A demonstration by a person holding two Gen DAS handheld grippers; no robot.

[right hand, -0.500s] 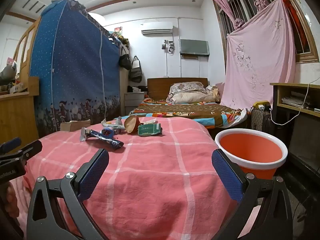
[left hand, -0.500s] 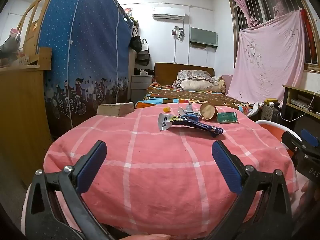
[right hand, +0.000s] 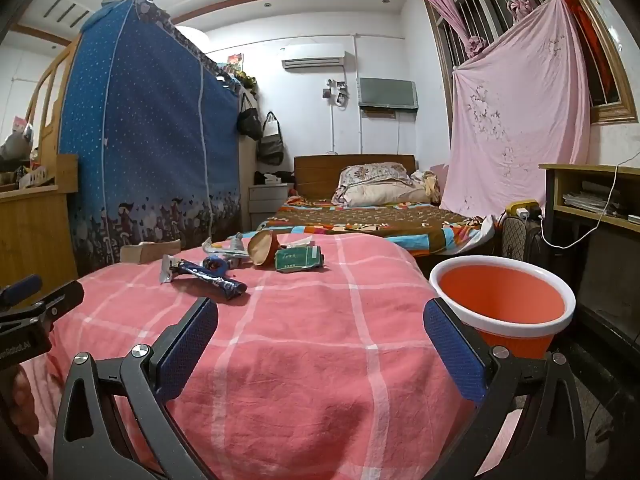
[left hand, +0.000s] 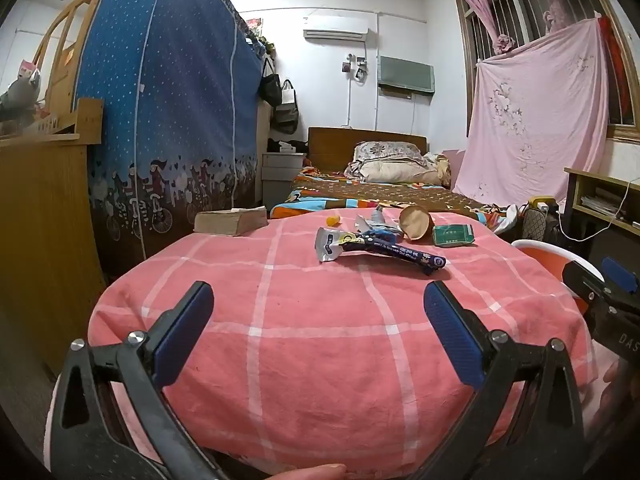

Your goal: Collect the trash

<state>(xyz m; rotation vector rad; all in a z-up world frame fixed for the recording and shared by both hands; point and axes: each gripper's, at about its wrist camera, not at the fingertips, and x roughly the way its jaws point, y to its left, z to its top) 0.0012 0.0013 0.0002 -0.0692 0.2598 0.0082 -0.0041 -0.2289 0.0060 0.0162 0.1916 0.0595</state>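
Both tools sit low at the near edge of the table, aimed across the pink checked cloth (left hand: 320, 340) toward the litter. We read this as a starting stance, nothing collected yet.

Left gripper (left hand: 318, 312): jaws fully apart, nothing between the pads. Right gripper (right hand: 320, 320): likewise spread wide and empty.

Trash lies clustered at the far side of the cloth, well apart from both tools. Nearest is a dark blue wrapper (left hand: 394, 251) with a torn silver end, lying flat and long. Behind it are a brown paper cup (left hand: 416, 222) tipped on its side, mouth toward us, and a flattened green packet (left hand: 454, 236) just beside it. A small yellow-orange piece (left hand: 333, 221) sits apart to the left.

The orange bucket (right hand: 502, 300) with white rim stands off the table's right edge. We judge it the bin, placed on the right tool's side for short drops.

A thick book (left hand: 231, 222) on the far left corner is probably not trash.

Hard to make out: crumpled silver and blue scraps behind the wrapper, partly hidden by it. In the left view the bucket is mostly cut off by the table and the other tool. Bucket contents not visible from this low angle.
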